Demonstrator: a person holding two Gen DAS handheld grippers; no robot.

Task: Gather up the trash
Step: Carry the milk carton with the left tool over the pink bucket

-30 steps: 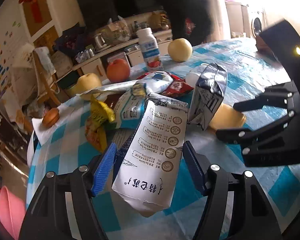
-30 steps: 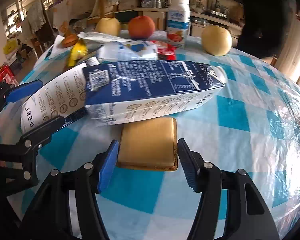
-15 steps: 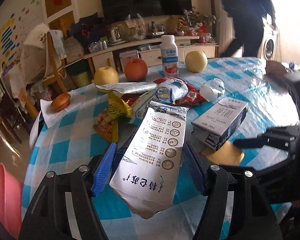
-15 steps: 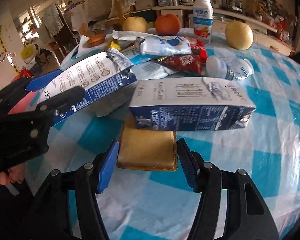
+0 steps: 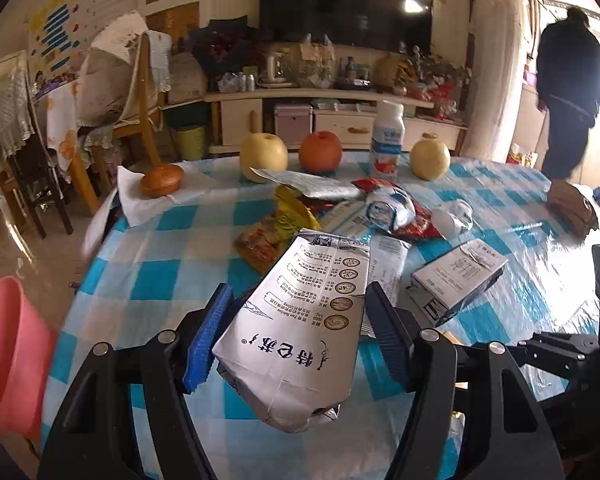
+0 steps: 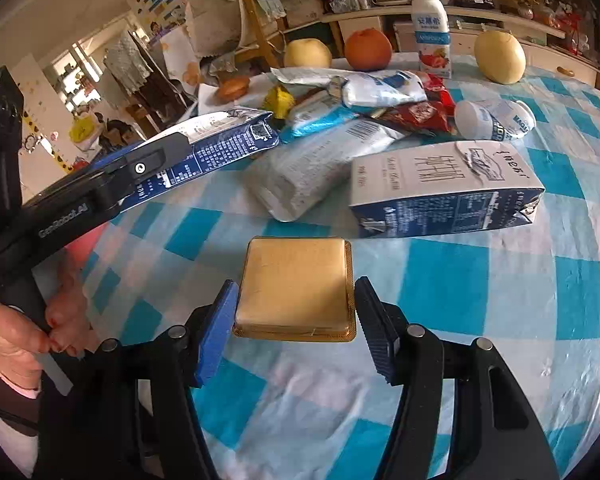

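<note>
My left gripper (image 5: 296, 336) is shut on a crumpled white and blue milk carton (image 5: 300, 320) and holds it above the table; the carton also shows in the right wrist view (image 6: 220, 140). My right gripper (image 6: 294, 324) is shut on a flat gold square packet (image 6: 296, 284), held just above the tablecloth. A second blue and white milk carton (image 6: 444, 192) lies on its side beyond it, and also shows in the left wrist view (image 5: 456, 276). A heap of wrappers (image 6: 372, 100) and a tipped white yogurt bottle (image 6: 496, 120) lie further back.
Two yellow pears (image 5: 264, 156) (image 5: 430, 158), an orange (image 5: 320, 152) and an upright drink bottle (image 5: 388, 140) stand at the table's far side. A bun on a napkin (image 5: 162, 180) sits far left. A pink bin (image 5: 8, 356) stands left of the table. A person (image 5: 568, 96) walks at the right.
Both grippers have pulled back and lifted with their loads. The second milk carton now lies flat on the table, further from the gold packet. The person has moved to the right.
</note>
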